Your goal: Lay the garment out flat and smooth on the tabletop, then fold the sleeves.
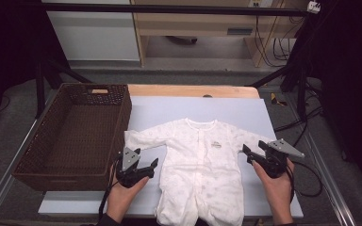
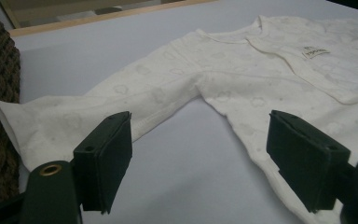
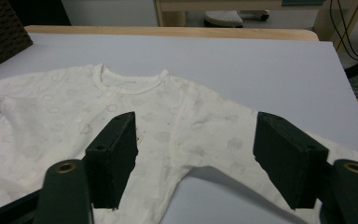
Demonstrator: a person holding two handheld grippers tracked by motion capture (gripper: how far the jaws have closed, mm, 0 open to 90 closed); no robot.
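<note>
Laid flat, front up, on the pale sheet [image 1: 245, 110] covering the worktop [image 1: 193, 90]: a white romper [image 1: 202, 165], neckline toward the far edge, legs toward the near edge, both sleeves spread out to the sides. Small label on the chest, snap placket running down the middle. Left of the romper, a dark wicker basket [image 1: 122, 108], its near corner just beside the cuff of the romper's left-hand sleeve. Left claw [image 1: 152, 165] held in a hand [image 1: 122, 195] just left of the romper's body, below that sleeve, jaws wide apart, gripping nothing. In the left gripper view, left claw [image 2: 200, 149] hovering over bare sheet [image 2: 182, 168] in the crook between sleeve and body of the romper [image 2: 261, 79], one jaw in front of the sleeve, the other in front of the body's side; basket weave [image 2: 0, 93] at the far left of the romper's cuff. Right claw [image 1: 250, 155] held in the other hand [image 1: 277, 188] at the romper's right-hand sleeve, jaws likewise spread apart, clamped on nothing; whether touching the cloth, cannot tell. In the right gripper view, right claw [image 3: 196, 158] low over the romper [image 3: 74, 116], framing the underarm where sleeve meets body, with a corner of the basket [image 3: 2, 32] beyond the romper's far sleeve.
</note>
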